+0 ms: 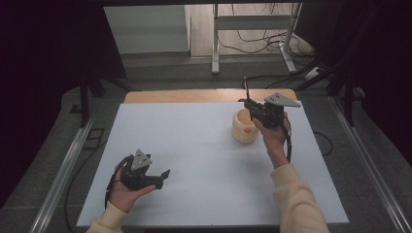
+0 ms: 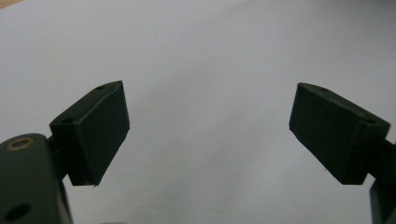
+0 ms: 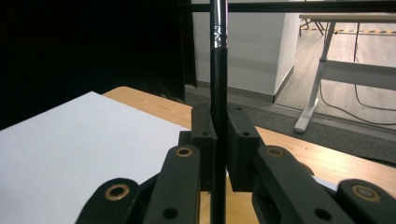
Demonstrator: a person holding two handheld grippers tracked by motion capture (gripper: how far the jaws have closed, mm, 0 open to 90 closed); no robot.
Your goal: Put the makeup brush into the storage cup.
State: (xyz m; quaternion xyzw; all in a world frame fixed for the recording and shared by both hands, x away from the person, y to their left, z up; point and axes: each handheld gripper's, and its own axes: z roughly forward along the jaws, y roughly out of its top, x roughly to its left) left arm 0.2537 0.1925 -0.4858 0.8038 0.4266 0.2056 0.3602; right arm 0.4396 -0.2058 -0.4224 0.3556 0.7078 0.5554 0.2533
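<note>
My right gripper (image 1: 248,105) is over the right half of the white board, shut on a thin black stick (image 1: 246,90) that stands upright. In the right gripper view the black stick (image 3: 218,70), with a silver band near its top, is pinched between the two jaws of the right gripper (image 3: 219,154). Just below it stands a round cream-coloured cup (image 1: 244,128). My left gripper (image 1: 163,176) is held low over the board's near left. In its own view the left gripper (image 2: 210,135) is wide open over bare white surface.
The white board (image 1: 194,160) covers a wooden table whose far edge (image 1: 194,95) shows behind it. Beyond that are a metal desk frame (image 1: 215,48) and floor cables (image 1: 272,43). Dark curtains close in both sides.
</note>
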